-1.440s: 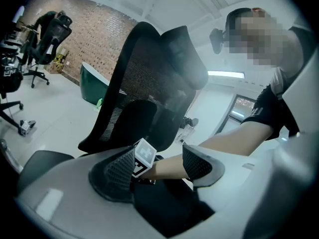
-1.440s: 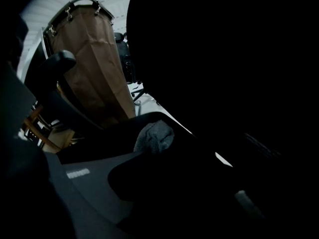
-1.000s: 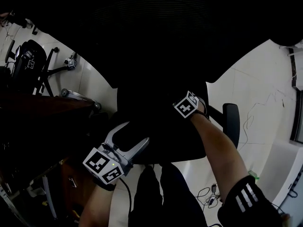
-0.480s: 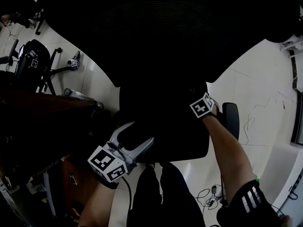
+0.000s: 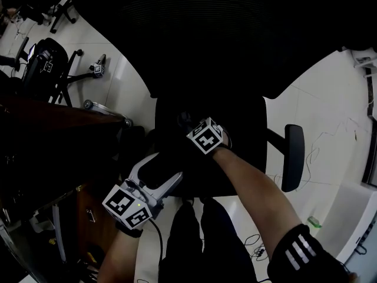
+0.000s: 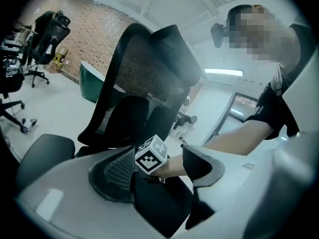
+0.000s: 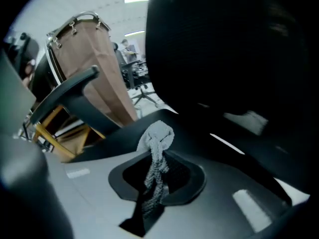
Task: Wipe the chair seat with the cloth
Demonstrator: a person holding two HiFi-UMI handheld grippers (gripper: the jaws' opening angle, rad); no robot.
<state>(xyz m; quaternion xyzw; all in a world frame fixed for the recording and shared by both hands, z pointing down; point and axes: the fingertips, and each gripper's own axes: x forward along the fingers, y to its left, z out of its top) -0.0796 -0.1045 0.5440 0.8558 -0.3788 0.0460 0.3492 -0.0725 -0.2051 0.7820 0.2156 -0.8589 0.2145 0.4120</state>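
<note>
The black chair seat (image 5: 235,158) fills the middle of the head view, under its tall mesh back (image 5: 206,40). My right gripper (image 7: 155,180) is shut on a grey knitted cloth (image 7: 157,141), whose bunched end rests on the seat. The marker cube (image 5: 206,135) of that gripper sits over the seat's left middle. The cloth itself is hidden in the dark head view. My left gripper (image 5: 166,167) is open at the seat's front left corner, with the dark seat edge between its spread pads (image 6: 117,171). The left gripper view looks across the seat at the right gripper's cube (image 6: 151,154).
A black armrest (image 5: 293,158) stands to the right of the seat. A dark wooden desk (image 5: 59,128) runs along the left, with another office chair (image 5: 41,63) beyond it. Cables (image 5: 259,240) lie on the white floor near the person's legs (image 5: 200,240).
My right gripper swung out toward the seat's right edge and has now moved back left to the seat's left middle with the cloth. The left gripper has barely moved.
</note>
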